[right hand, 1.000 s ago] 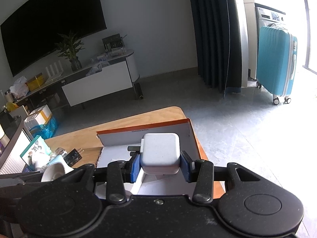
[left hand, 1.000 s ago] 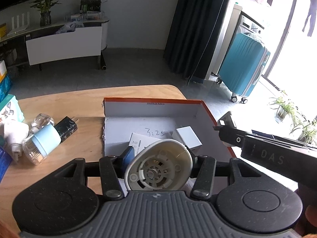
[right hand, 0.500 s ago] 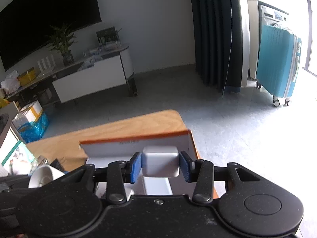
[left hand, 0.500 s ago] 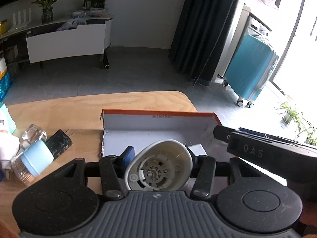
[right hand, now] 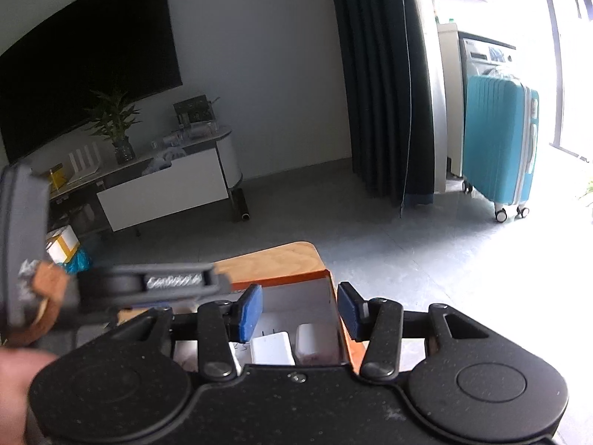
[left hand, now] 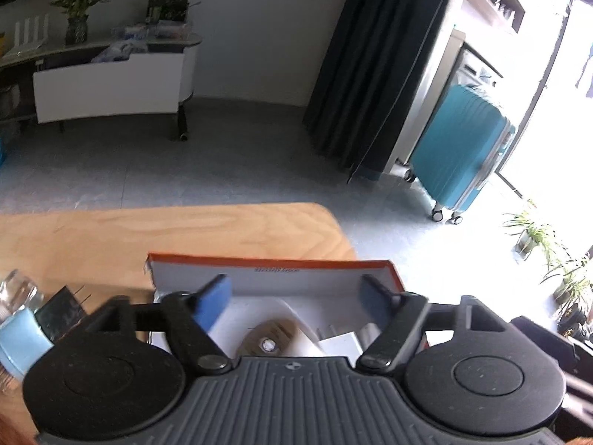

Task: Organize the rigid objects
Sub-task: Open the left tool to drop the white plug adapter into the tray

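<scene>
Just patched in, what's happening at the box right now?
A person is sorting small hard items into the orange-edged cardboard box with two handheld grippers. The left gripper has just been opening; nothing sits between its pads, and the round white device lies below it in the box. The right gripper has also just been opening, with nothing gripped; the white charger block rests against the box's right wall beside a flat white adapter. More items wait on the wooden table.

Table [left hand: 185,230]: pale wood, smooth, faint grain. Box [left hand: 267,272]: cardboard, matt white inside, orange rim. Charger [right hand: 272,348]: smooth white plastic. Left gripper [left hand: 296,298]: matt black speckled plastic, blue rubbery pads [left hand: 213,302]. Suitcase [left hand: 459,155]: ribbed teal hard plastic.
</scene>
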{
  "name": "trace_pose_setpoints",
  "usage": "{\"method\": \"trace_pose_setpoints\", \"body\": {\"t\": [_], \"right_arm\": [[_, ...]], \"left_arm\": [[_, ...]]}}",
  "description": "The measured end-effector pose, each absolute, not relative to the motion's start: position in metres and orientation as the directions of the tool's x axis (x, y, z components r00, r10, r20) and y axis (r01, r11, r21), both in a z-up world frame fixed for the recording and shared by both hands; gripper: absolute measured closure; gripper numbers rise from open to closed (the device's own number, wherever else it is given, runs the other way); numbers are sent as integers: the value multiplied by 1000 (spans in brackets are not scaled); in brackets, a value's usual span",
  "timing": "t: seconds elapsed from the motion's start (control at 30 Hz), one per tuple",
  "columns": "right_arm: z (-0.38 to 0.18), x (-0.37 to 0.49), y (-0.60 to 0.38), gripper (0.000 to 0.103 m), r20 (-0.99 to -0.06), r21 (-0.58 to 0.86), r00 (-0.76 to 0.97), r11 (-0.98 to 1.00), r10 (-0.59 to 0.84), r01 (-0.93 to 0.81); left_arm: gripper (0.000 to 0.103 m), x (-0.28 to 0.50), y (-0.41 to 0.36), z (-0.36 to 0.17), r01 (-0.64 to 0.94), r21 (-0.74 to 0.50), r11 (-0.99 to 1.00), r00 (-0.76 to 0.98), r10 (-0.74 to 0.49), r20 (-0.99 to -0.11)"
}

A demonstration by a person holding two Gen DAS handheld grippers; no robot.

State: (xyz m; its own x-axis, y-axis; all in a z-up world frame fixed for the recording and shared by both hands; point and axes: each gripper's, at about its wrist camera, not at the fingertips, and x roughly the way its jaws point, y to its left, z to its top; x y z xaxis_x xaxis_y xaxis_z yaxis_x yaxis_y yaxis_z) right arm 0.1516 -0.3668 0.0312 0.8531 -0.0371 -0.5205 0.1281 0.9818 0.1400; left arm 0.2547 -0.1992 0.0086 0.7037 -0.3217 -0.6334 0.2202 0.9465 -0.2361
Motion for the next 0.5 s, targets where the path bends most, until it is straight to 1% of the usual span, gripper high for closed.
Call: {"method": "trace_pose_setpoints", "body": {"t": [0.13, 0.23, 0.3, 0.33, 0.4, 0.5], "right_arm": [[32, 143, -363, 46, -528, 146, 849, 981, -30, 125], [32, 136, -358, 46, -531, 160, 847, 980, -15, 117], [33, 131, -351, 44, -532, 168, 846, 981, 11, 93], [33, 129, -347, 42, -532, 160, 847, 983, 9, 90], [33, 126, -338, 41, -537, 144, 843, 987, 15, 74], [33, 123, -327, 39, -545, 154, 838, 986, 34, 60]], "left_arm": [[16, 244, -191, 14, 202, -236, 951, 705, -308, -638], [13, 236, -179, 21, 175, -217, 960, 707, -276, -651], [12, 228, -168, 25, 166, -206, 964, 712, -262, -652], [11, 225, -165, 27, 163, -189, 968, 715, -248, -654], [10, 215, -156, 28, 146, -152, 978, 717, -211, -664], [9, 199, -143, 28, 128, -131, 983, 714, -183, -676]]}}
